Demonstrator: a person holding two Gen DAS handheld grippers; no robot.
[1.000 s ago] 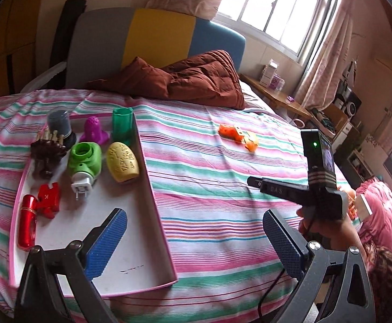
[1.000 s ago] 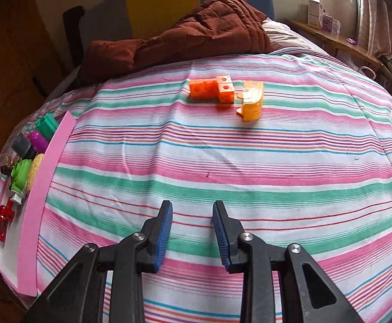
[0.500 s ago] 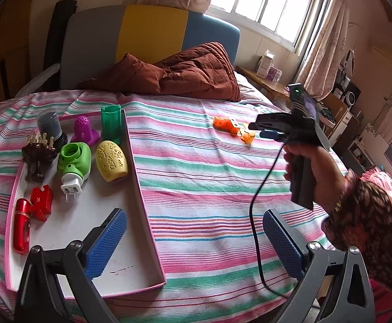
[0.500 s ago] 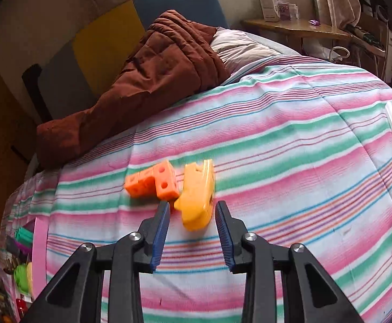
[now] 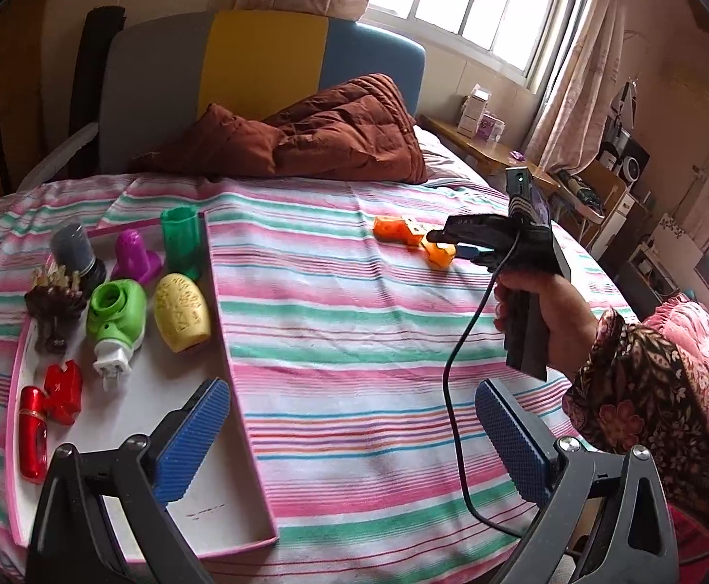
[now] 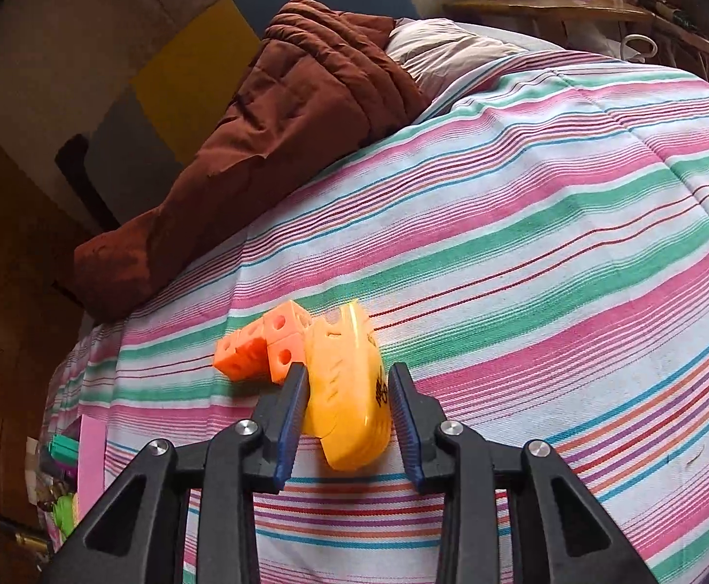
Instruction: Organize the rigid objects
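A yellow-orange plastic shell (image 6: 347, 389) lies on the striped bedspread, touching an orange block of cubes with holes (image 6: 262, 345). My right gripper (image 6: 349, 418) is open, its jaws on either side of the shell, close but with small gaps. In the left wrist view the right gripper (image 5: 456, 243) reaches over the shell (image 5: 439, 255) and the cubes (image 5: 395, 229). My left gripper (image 5: 354, 438) is open and empty, low over the near edge of a pink-rimmed white tray (image 5: 237, 525) that holds several small toys.
In the tray stand a green cup (image 5: 179, 238), a yellow egg shape (image 5: 181, 311), a green plug device (image 5: 113, 321), a purple piece (image 5: 135, 255), a grey-black piece (image 5: 74, 253) and red pieces (image 5: 47, 409). A brown quilt (image 5: 315, 138) lies at the headboard.
My right gripper moved forward across the bed to the yellow-orange shell, which now sits between its open jaws. The left gripper stayed open by the tray.
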